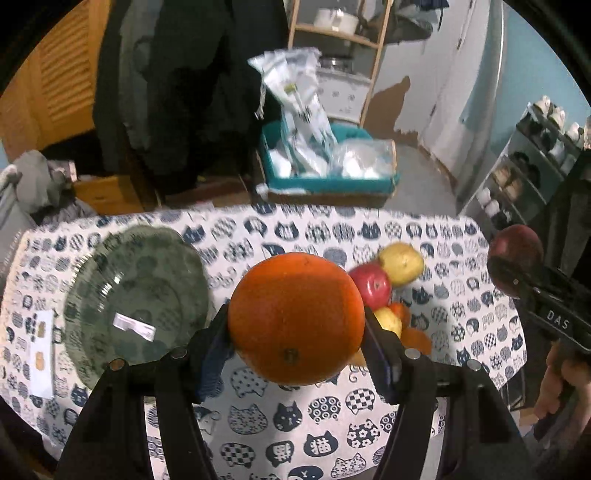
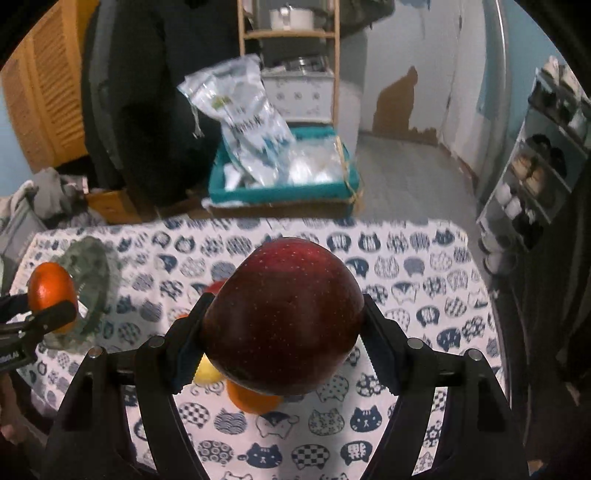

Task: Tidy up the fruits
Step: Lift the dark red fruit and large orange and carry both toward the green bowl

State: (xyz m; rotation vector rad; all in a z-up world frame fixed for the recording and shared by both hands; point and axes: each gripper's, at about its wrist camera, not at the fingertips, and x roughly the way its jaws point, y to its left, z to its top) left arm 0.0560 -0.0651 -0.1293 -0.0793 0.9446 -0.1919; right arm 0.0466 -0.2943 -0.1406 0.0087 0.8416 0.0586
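My left gripper is shut on a large orange and holds it above the cat-print tablecloth. A green glass plate lies to its left. My right gripper is shut on a dark red apple, also above the cloth. The apple in the right gripper shows at the right edge of the left wrist view. A pile of fruit lies behind the orange: a yellow apple, a small red apple, another yellow fruit and orange pieces. The right wrist view shows the orange beside the plate.
A white paper slip lies at the table's left edge. Behind the table a teal box with plastic bags sits on the floor. A shoe rack stands to the right, a wooden shelf at the back.
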